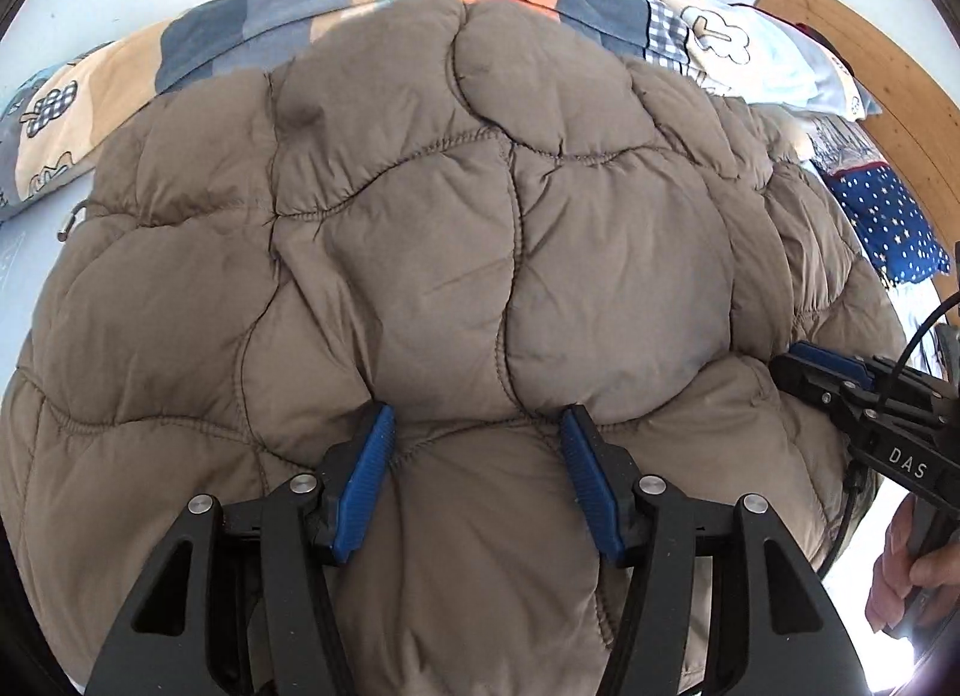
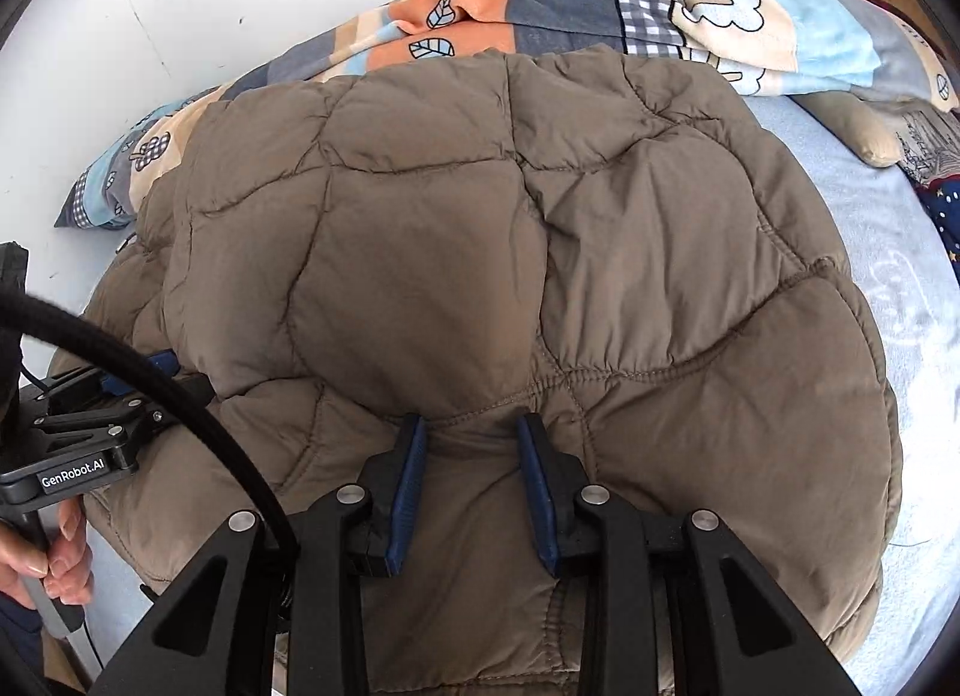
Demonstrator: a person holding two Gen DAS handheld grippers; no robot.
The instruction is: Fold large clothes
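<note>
A large brown quilted puffer jacket (image 1: pixel 420 252) lies folded in a thick heap on the bed; it also fills the right wrist view (image 2: pixel 480 252). My left gripper (image 1: pixel 477 420) is open, its blue pads (image 1: pixel 366 480) pressed on the near edge of the top layer, with fabric bulging between them. My right gripper (image 2: pixel 471 426) is open less wide, its blue pads (image 2: pixel 534 486) also resting at the near folded edge. The right gripper shows at the right of the left wrist view (image 1: pixel 840 378), and the left gripper at the left of the right wrist view (image 2: pixel 138 378).
A patchwork quilt (image 2: pixel 570 6) in orange, grey and blue lies bunched behind the jacket against the white wall. A light blue sheet (image 2: pixel 888 252) covers the bed to the right. A star-print blue cloth (image 1: pixel 888 222) and a wooden headboard (image 1: pixel 870 54) are at far right.
</note>
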